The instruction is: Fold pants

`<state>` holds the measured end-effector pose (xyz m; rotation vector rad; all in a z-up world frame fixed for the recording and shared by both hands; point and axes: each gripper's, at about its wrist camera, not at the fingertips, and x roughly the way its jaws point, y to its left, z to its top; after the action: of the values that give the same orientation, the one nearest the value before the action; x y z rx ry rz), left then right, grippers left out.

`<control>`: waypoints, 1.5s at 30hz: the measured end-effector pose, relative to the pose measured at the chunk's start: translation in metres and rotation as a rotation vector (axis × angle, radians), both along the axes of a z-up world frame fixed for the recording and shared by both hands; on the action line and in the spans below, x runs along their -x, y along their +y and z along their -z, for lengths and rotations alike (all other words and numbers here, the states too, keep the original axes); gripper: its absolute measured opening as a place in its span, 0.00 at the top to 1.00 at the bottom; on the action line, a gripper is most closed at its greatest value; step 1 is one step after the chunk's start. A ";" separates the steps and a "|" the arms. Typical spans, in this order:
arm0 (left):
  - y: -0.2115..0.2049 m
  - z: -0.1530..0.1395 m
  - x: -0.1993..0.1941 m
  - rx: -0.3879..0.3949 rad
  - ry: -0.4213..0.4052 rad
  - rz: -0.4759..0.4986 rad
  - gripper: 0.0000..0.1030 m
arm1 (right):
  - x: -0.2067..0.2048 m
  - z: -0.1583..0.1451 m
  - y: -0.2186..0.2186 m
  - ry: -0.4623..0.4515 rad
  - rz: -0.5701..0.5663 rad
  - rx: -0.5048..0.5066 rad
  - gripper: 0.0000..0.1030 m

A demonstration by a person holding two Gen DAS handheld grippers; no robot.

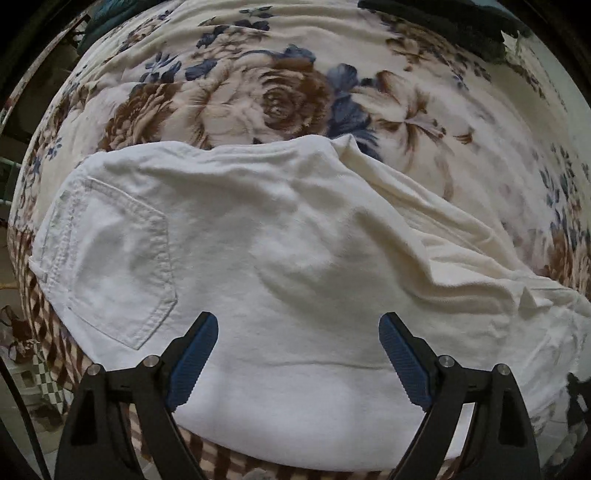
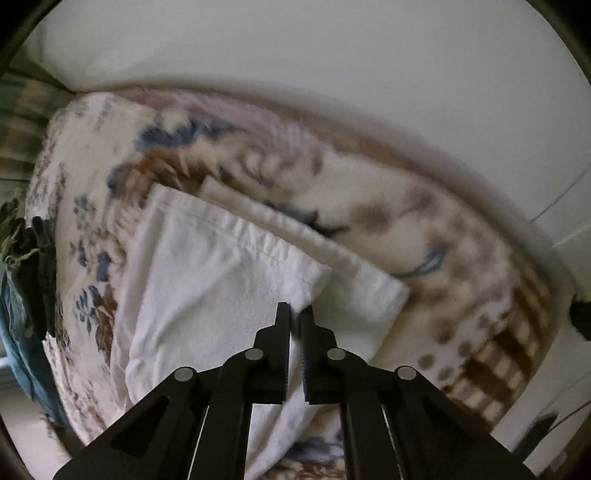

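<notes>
White pants (image 1: 280, 258) lie on a floral bedspread (image 1: 258, 92), seat side up, with a back pocket (image 1: 122, 266) at the left. My left gripper (image 1: 298, 325) is open and empty just above the pants' near edge. In the right wrist view the pant legs (image 2: 221, 277) stretch away, one hem (image 2: 236, 229) over the other. My right gripper (image 2: 296, 314) is shut on the near corner of the upper leg's hem and lifts it slightly.
The bed's checked border (image 1: 40, 325) drops off at the left and front. Dark clothing (image 1: 443, 22) lies at the far side of the bed. A white wall (image 2: 332, 55) rises behind the bed. Dark and blue garments (image 2: 26, 295) hang at the bed's left edge.
</notes>
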<state>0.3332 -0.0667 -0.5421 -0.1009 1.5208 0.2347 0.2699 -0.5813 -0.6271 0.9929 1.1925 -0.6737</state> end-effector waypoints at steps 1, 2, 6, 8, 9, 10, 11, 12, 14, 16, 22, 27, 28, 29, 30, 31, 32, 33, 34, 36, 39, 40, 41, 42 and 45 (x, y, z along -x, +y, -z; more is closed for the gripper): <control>-0.002 -0.001 0.001 -0.009 0.002 0.003 0.14 | 0.005 -0.012 0.001 -0.022 0.003 0.028 0.96; -0.004 -0.002 0.003 -0.014 0.003 0.005 0.14 | 0.014 -0.024 0.002 -0.038 0.015 0.049 0.96; 0.000 0.001 0.004 -0.049 0.015 0.005 0.14 | 0.040 -0.027 0.000 0.001 0.052 0.049 0.97; 0.006 0.004 0.003 -0.051 0.025 -0.010 0.14 | 0.054 -0.012 -0.004 0.034 0.086 0.009 0.97; 0.008 0.006 0.010 -0.044 0.027 -0.020 0.14 | 0.059 -0.007 -0.006 0.041 0.094 -0.004 0.97; 0.011 0.005 0.011 -0.047 0.027 -0.024 0.14 | 0.062 0.001 -0.009 0.053 0.096 -0.037 0.97; 0.014 0.004 0.014 -0.049 0.022 -0.024 0.14 | 0.059 0.010 -0.010 0.065 0.079 -0.087 0.96; 0.015 0.000 0.017 -0.050 0.018 -0.022 0.14 | 0.057 0.014 -0.009 0.073 0.069 -0.114 0.94; 0.016 -0.007 0.018 -0.050 0.012 -0.016 0.14 | 0.052 0.007 -0.009 0.116 0.027 -0.126 0.92; 0.020 -0.019 0.016 -0.056 -0.013 -0.011 0.14 | 0.035 -0.024 0.002 0.148 -0.076 -0.049 0.90; 0.038 -0.060 -0.002 -0.080 -0.114 0.000 0.13 | -0.072 -0.076 0.112 0.019 -0.623 -0.056 0.61; 0.047 -0.057 -0.016 -0.072 -0.110 0.023 0.13 | -0.185 -0.052 0.244 0.000 -1.192 -0.106 0.59; 0.047 -0.053 -0.018 -0.064 -0.104 0.026 0.13 | -0.199 -0.044 0.266 0.021 -1.284 -0.097 0.59; 0.046 -0.050 -0.018 -0.057 -0.101 0.026 0.14 | -0.212 -0.034 0.291 0.055 -1.410 -0.079 0.59; 0.049 -0.044 -0.020 -0.040 -0.093 0.025 0.14 | -0.219 -0.025 0.308 0.090 -1.494 -0.063 0.59; 0.050 -0.042 -0.020 -0.029 -0.085 0.021 0.14 | -0.223 -0.015 0.324 0.132 -1.576 -0.057 0.59; 0.053 -0.038 -0.021 -0.016 -0.076 0.015 0.14 | -0.225 -0.006 0.336 0.179 -1.647 -0.063 0.59; 0.057 -0.032 -0.022 0.003 -0.063 0.004 0.14 | -0.226 0.001 0.344 0.211 -1.688 -0.058 0.59; 0.058 -0.027 -0.022 0.015 -0.054 -0.002 0.14 | -0.225 0.010 0.351 0.250 -1.741 -0.054 0.59; 0.062 -0.015 -0.022 0.034 -0.020 -0.009 0.14 | -0.219 0.025 0.361 0.313 -1.811 -0.063 0.60; 0.066 -0.005 -0.022 0.048 0.011 -0.008 0.14 | -0.213 0.031 0.361 0.307 -1.832 -0.043 0.85; 0.066 -0.003 -0.022 0.049 0.017 -0.004 0.14 | -0.213 0.029 0.359 0.287 -1.815 -0.022 0.87; 0.067 -0.001 -0.022 0.047 0.020 0.000 0.14 | -0.215 0.024 0.354 0.260 -1.761 -0.011 0.88; 0.067 0.000 -0.022 0.044 0.023 0.007 0.14 | -0.216 0.021 0.350 0.244 -1.714 -0.015 0.88; 0.070 0.005 -0.022 0.029 0.035 0.024 0.14 | -0.221 0.011 0.322 0.195 -1.515 -0.074 0.89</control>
<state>0.3554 0.0030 -0.5473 -0.1017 1.5598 0.1957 0.4906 -0.2590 -0.6382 -0.1124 1.7246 0.5029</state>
